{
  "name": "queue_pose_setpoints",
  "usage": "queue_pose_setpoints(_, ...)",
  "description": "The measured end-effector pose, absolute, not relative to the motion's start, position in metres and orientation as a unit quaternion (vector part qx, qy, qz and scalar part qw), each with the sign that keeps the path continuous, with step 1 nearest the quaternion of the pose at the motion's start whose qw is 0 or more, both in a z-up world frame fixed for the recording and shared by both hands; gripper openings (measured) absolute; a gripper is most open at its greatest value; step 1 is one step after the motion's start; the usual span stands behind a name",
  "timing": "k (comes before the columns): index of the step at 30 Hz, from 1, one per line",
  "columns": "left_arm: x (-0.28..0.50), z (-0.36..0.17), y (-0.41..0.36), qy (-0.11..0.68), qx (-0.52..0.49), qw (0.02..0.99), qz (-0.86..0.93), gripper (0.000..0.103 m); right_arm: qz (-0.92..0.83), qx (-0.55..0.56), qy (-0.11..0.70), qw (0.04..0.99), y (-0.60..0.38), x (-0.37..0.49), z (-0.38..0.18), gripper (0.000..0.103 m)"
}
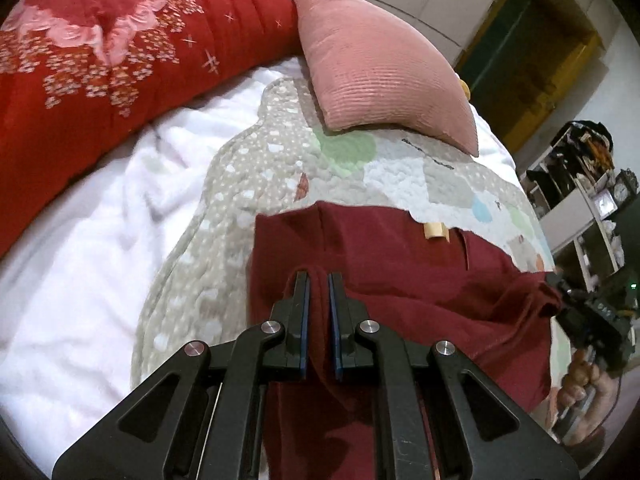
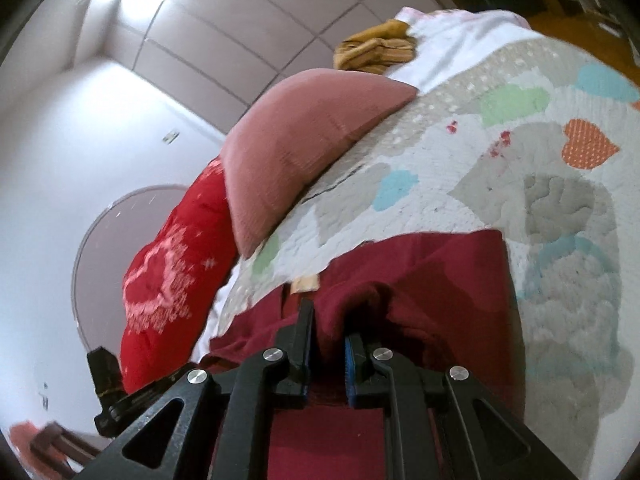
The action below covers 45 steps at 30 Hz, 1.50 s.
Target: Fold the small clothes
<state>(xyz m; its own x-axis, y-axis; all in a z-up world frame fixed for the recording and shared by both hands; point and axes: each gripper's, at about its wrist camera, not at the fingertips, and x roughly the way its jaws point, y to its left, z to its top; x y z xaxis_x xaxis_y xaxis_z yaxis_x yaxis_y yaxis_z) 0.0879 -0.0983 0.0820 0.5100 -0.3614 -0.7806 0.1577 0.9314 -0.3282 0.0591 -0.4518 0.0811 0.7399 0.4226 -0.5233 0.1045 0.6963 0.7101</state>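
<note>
Maroon cloth, a small garment, lies on the patchwork quilt near the bed's front edge, its far hem and a tan label resting flat while the near part is lifted. Your left gripper is clamped on a pinch of that cloth, and your right gripper is closed on another bunched fold of it, so you hold one edge at two spots.

From here the risk, as I judge it, is a crooked fold: if one hand leads the other, the held edge will land askew against the far hem. The pinches look shallow too, and a quick pull could slip the cloth free of either one. Dragging rather than lifting could also ruck the quilt beneath.

Further back, a pink cushion sits on the quilt beside a red floral blanket, with mustard fabric near the far corner. No basket or box for the clothes shows; only a cluttered shelf unit stands beyond the bed.
</note>
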Motion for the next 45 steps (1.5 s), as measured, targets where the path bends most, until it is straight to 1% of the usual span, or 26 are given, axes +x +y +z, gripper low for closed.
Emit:
queue_pose_setpoints(3,0.105,0.075,-0.096,0.490,-0.140,0.846,-0.156,0.010,0.080,0.402,0.361,0.838,-0.463,0.072,0.067,0.016)
queue_pose_setpoints(5,0.112,0.075,-0.094,0.492,-0.148,0.842,-0.164,0.017,0.085,0.427,0.347,0.830,-0.471,0.069,0.064,0.021)
queue_pose_setpoints(6,0.114,0.077,-0.092,0.488,-0.148,0.845,-0.159,0.034,0.086,0.435,0.341,0.829,-0.475,0.066,0.065,0.033)
queue_pose_setpoints(7,0.116,0.080,-0.086,0.479,-0.149,0.853,-0.146,0.050,0.082,0.441,0.333,0.830,-0.478,0.062,0.067,0.048)
queue_pose_setpoints(8,0.117,0.082,-0.082,0.472,-0.155,0.856,-0.140,0.053,0.068,0.445,0.318,0.835,-0.485,0.055,0.072,0.051)
queue_pose_setpoints(9,0.117,0.086,-0.075,0.462,-0.167,0.861,-0.133,0.056,0.057,0.447,0.309,0.837,-0.490,0.051,0.077,0.051)
queue_pose_setpoints(11,0.115,0.092,-0.070,0.458,-0.166,0.864,-0.130,0.056,0.052,0.450,0.296,0.841,-0.500,0.041,0.087,0.052)
queue_pose_setpoints(13,0.111,0.096,-0.070,0.456,-0.158,0.865,-0.138,0.056,0.067,0.426,0.292,0.853,-0.496,0.037,0.100,0.051)
queue_pose_setpoints(15,0.108,0.096,-0.075,0.454,-0.153,0.866,-0.141,0.056,0.075,0.355,0.305,0.881,-0.475,0.037,0.116,0.051)
queue_pose_setpoints(17,0.107,0.093,-0.088,0.459,-0.144,0.863,-0.151,0.056,0.086,0.279,0.324,0.900,-0.446,0.044,0.124,0.047)
queue_pose_setpoints(20,0.109,0.080,-0.110,0.475,-0.112,0.860,-0.151,0.056,0.073,0.218,0.357,0.905,-0.415,0.059,0.116,0.042)
queue_pose_setpoints(26,0.127,0.040,-0.133,0.506,-0.067,0.853,-0.108,0.056,0.009,0.182,0.402,0.897,-0.411,0.104,0.072,0.041)
queue_pose_setpoints(31,0.137,0.034,-0.134,0.498,-0.067,0.860,-0.093,0.057,-0.037,0.175,0.407,0.896,-0.426,0.127,0.044,0.041)
queue_pose_setpoints(36,0.132,0.039,-0.136,0.491,-0.047,0.866,-0.085,0.057,-0.048,0.145,0.416,0.896,-0.416,0.123,0.057,0.041)
queue_pose_setpoints(40,0.115,0.047,-0.132,0.479,-0.035,0.874,-0.077,0.057,-0.016,0.160,0.405,0.900,-0.406,0.084,0.079,0.043)
queue_pose_setpoints(45,0.090,0.054,-0.126,0.470,-0.025,0.879,-0.075,0.057,0.006,0.123,0.398,0.909,-0.383,0.031,0.090,0.044)
